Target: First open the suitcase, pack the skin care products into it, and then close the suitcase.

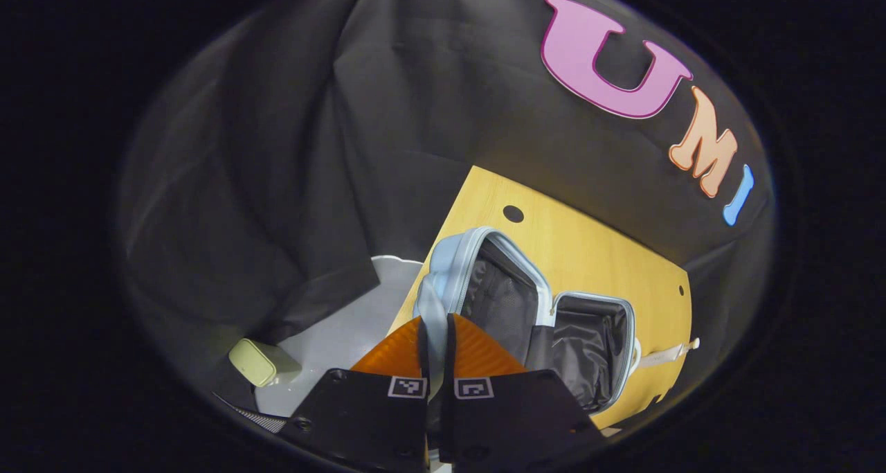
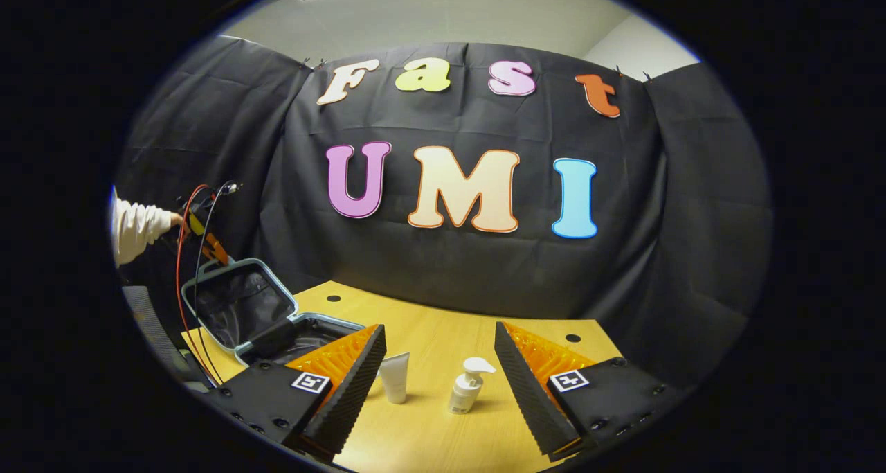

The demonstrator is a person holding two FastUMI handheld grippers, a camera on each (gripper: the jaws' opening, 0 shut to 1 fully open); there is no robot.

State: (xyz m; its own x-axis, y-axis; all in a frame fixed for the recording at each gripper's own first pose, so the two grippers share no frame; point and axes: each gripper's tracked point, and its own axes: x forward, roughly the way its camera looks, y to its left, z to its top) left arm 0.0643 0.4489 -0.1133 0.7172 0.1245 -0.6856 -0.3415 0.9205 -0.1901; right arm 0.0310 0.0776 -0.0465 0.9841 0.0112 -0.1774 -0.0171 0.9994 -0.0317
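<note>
The wooden table (image 2: 429, 334) carries the pale blue suitcase (image 2: 277, 320) at its left end, lying open with its dark-lined lid (image 1: 477, 279) raised; the left gripper (image 1: 435, 334) has its fingers closed together on the lid's rim, a person's white sleeve (image 2: 135, 230) behind it in the right gripper view. The right gripper (image 2: 437, 362) hangs with its fingers wide apart, holding nothing, above a white tube (image 2: 394, 377) and a smaller white pump bottle (image 2: 469, 386), both upright on the table just beside each other, right of the suitcase.
</note>
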